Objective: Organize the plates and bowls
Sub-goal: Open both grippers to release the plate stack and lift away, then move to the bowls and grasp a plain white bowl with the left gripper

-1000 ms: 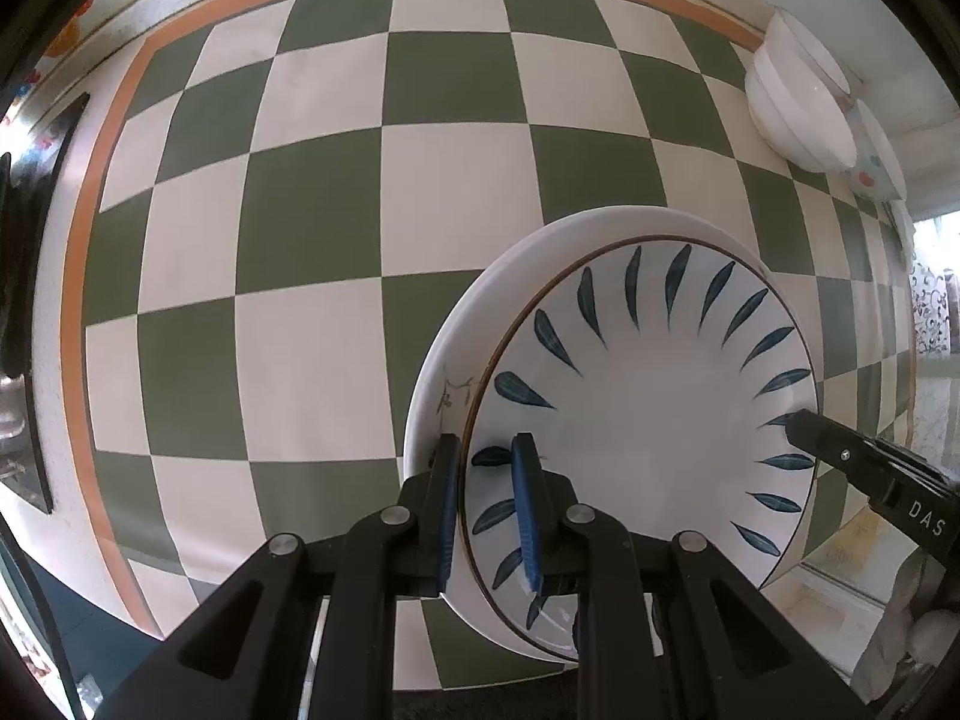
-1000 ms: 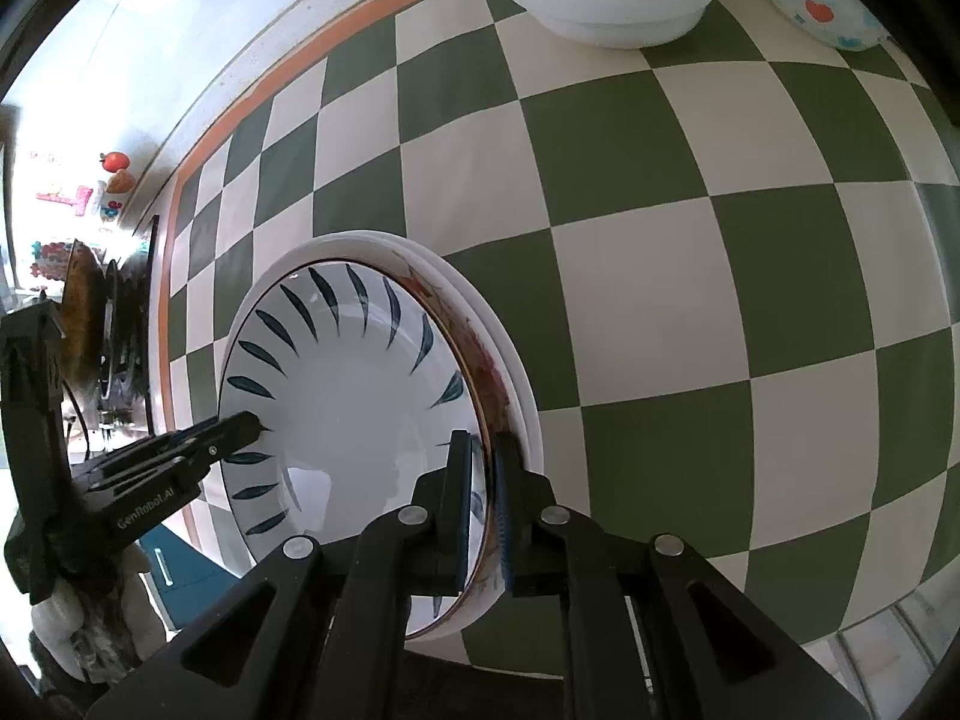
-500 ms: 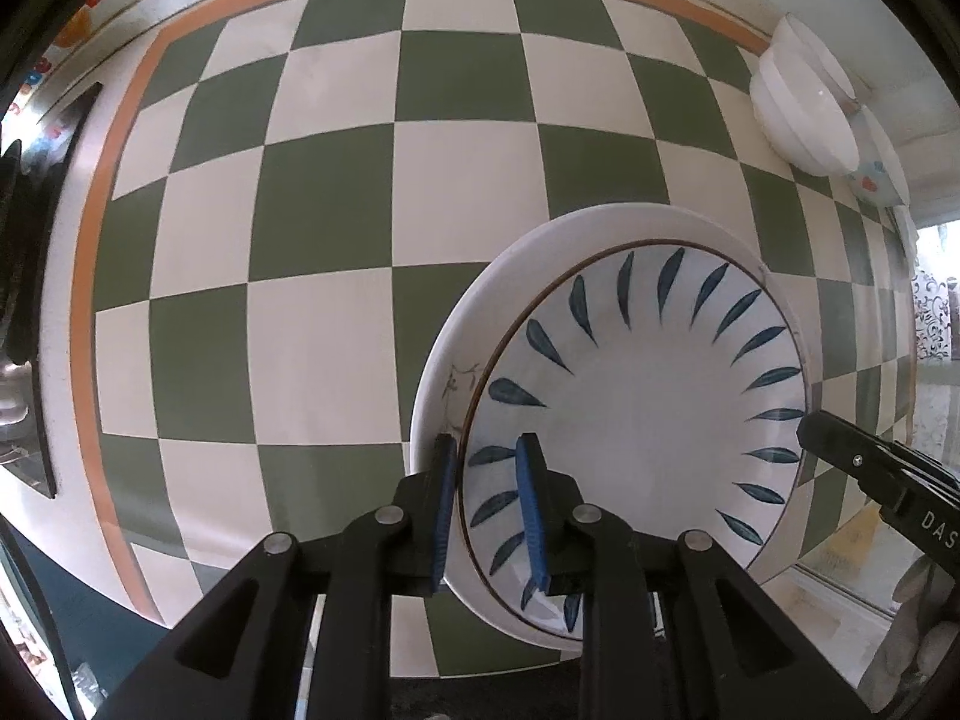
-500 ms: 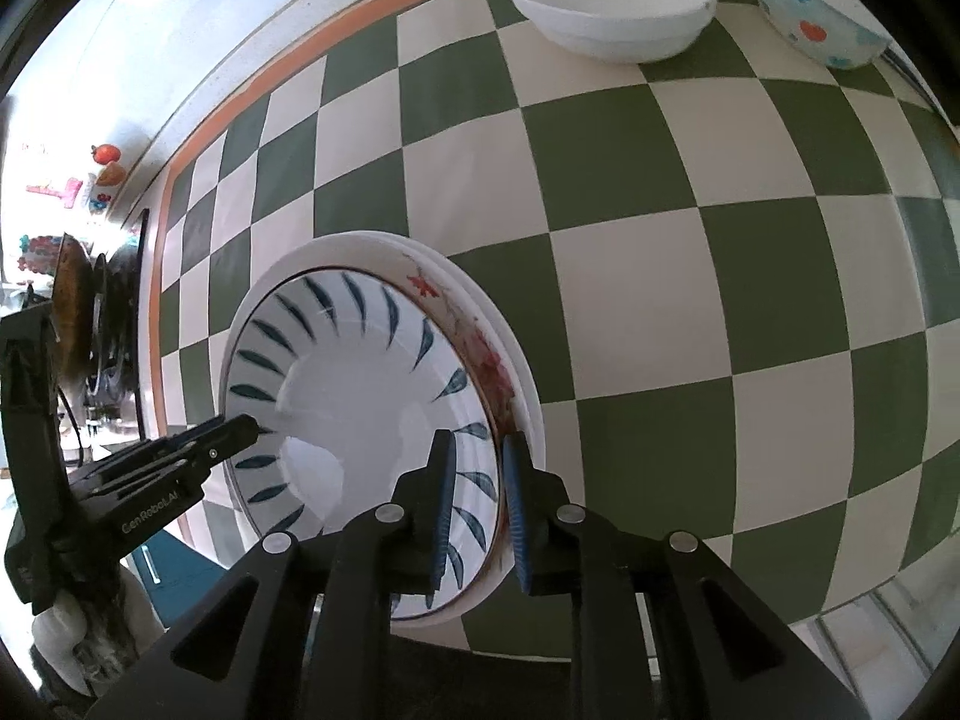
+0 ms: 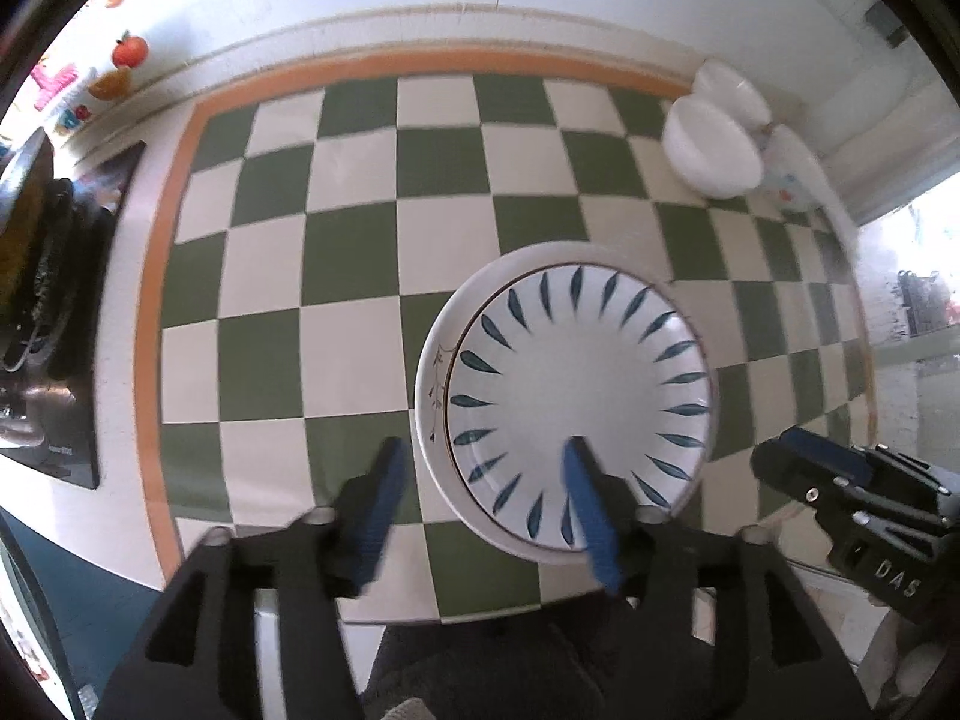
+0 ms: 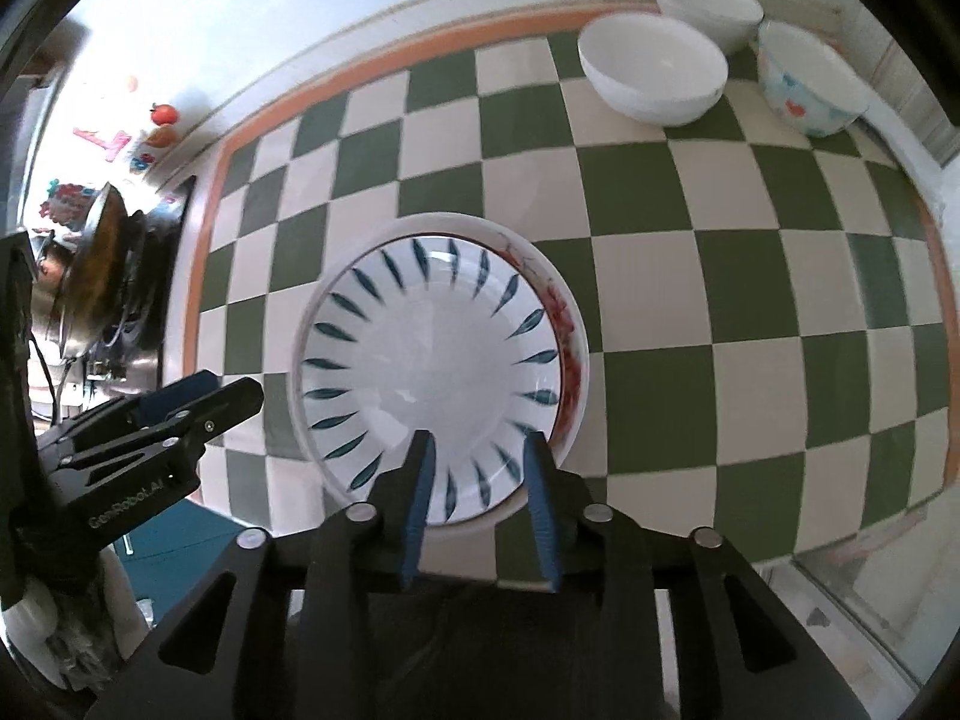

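Leaf-patterned plate [image 5: 579, 396], blue dashes round the rim, stacked on a larger white plate [image 5: 433, 384] with red floral edge, on the green-and-white checkered tablecloth [image 5: 360, 240]. Left gripper [image 5: 480, 468]: jaws just opened wide, nothing between the pads, raised above the stack. Right gripper [image 6: 477, 456]: jaws just parted, empty, above the stack's near rim. White bowls [image 6: 654, 69] and a patterned bowl [image 6: 810, 84] stand at the far corner.

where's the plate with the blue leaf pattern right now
The white plate with blue leaf marks lies stacked on a larger white plate with red flowers, near the front edge of the green-and-white checkered table, below both open grippers.
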Available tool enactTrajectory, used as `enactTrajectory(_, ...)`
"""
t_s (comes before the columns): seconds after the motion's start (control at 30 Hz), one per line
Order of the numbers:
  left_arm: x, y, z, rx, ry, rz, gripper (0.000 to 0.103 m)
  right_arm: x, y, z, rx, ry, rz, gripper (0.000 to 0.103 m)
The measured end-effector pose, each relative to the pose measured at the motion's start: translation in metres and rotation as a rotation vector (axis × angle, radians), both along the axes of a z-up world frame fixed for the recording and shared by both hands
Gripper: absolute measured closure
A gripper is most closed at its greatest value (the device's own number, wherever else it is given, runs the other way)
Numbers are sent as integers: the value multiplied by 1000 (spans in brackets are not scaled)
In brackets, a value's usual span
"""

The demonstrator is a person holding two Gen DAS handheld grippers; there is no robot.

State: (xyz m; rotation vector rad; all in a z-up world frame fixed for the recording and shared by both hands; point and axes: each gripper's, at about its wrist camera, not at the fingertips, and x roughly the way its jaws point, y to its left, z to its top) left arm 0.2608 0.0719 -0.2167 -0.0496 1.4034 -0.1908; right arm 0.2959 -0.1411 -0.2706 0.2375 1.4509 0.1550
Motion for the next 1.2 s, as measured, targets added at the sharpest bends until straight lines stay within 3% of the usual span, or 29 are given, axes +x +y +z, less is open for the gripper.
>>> enactTrajectory(0.03, -5, 2, 8, -5, -13, -2, 35, -4, 1, 5, -4, -9, 3, 64)
enactTrajectory(0.13, -15, 6, 24, 2, -49, -8, 28, -22, 7, 28, -15, -39, 11, 53)
enactTrajectory(0.2, -21, 9, 34, 10, -67, -11, 14, -30, 10, 40, -19, -57, 13, 37)
enactTrajectory(0.3, -34, 13, 53, 9, -97, -18, 11, -43, 14, 60, -21, -75, 0, 23)
enactTrajectory(0.53, -59, 19, 86, 1, -127, -31, 11, -70, 17, 102, -57, -139, -41, 19)
enactTrajectory(0.77, -75, 13, 98, -31, -127, -49, 11, -86, 18, 127, -46, -157, -51, 18)
enactTrajectory(1.0, -69, 4, 104, -40, -146, -16, 11, -82, 1, 127, 21, -149, -56, 18)
enactTrajectory(1.2, -29, -21, 99, -35, -185, 40, 11, -45, -44, 110, 105, -156, -101, 18)
